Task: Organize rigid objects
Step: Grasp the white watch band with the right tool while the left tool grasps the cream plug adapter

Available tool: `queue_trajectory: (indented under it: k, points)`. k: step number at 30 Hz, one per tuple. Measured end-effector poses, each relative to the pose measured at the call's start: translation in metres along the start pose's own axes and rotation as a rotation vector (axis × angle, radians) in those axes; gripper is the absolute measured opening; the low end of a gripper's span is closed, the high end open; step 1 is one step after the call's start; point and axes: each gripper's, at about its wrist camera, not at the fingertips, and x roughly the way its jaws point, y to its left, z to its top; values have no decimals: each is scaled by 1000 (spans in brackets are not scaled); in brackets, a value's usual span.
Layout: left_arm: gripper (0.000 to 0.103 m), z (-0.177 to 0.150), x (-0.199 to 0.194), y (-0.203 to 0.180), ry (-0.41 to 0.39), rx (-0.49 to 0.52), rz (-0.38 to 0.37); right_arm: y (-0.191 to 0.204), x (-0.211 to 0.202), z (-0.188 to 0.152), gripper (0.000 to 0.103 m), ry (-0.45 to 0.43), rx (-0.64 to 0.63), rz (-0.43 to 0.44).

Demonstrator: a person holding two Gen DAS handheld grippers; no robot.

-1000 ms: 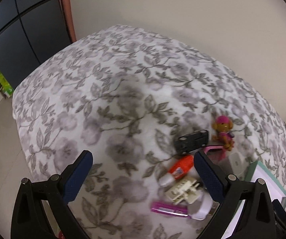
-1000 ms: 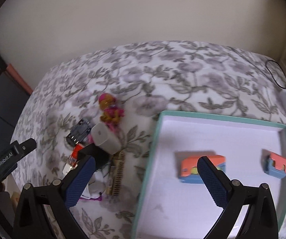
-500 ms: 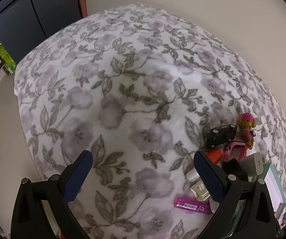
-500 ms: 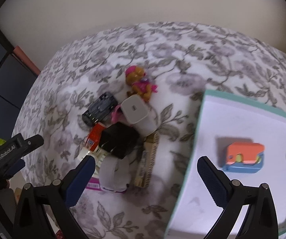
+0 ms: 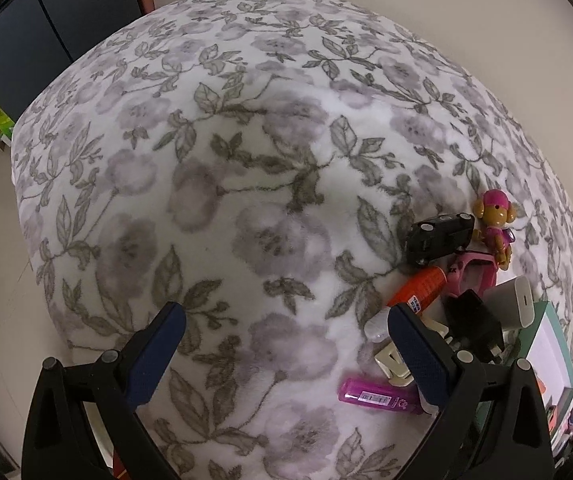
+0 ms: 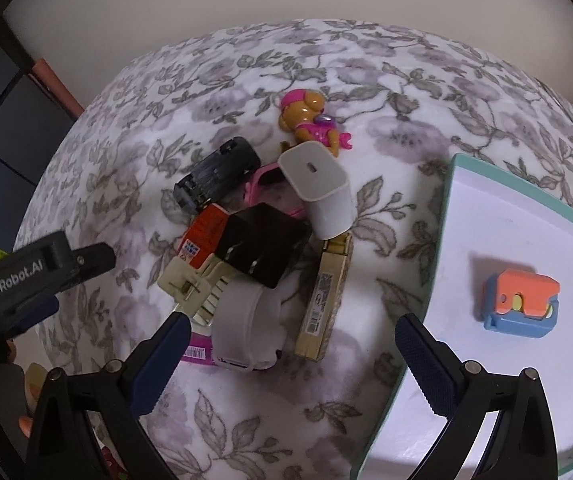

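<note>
Teal-rimmed tray (image 6: 444,216) lay ahead-right of right hand-held gripper (image 6: 292,340); inside: orange-blue block (image 6: 520,300), second blue piece at frame edge, partly cut off. Pile of rigid objs ahead-left of it on floral blanket (image 6: 366,72): white charger (image 6: 320,192), black adapter (image 6: 264,242), toy car (image 6: 216,176), pup figure (image 6: 310,120), barcode-labelled stick (image 6: 322,304). "GenRobot.AI" legible on left hand-held gripper (image 5: 286,356). Both hand-held grippers wide, empty.

Black gripper frames, navy ribbed fingers (image 6: 422,350), silver screws
</note>
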Motion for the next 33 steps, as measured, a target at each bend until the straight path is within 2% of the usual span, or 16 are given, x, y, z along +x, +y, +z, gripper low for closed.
queue_trajectory:
  k: [8,12,16,20,25,27,30,33]
  points:
    - [101,-2,1,-3,11,14,-15,8,5,-3,103,0,-54,6]
    - [101,-2,5,-8,22,28,-39,9,5,-4,100,0,-57,10]
    - [101,-4,14,-17,71,60,-68,3,1,-2,89,-12,-20,42]
    - [101,-5,15,-21,84,79,-78,-2,-5,0,79,-35,20,89]
    - [101,-4,12,-22,94,66,-137,4,-7,-2,60,-35,9,119]
    - [101,-3,13,-23,96,66,-144,7,-6,-2,52,-30,-3,122]
    - [101,-4,13,-24,101,71,-144,11,-2,-4,47,-22,-16,126]
    - [101,-5,13,-27,103,83,-154,11,3,-6,32,-10,-15,134]
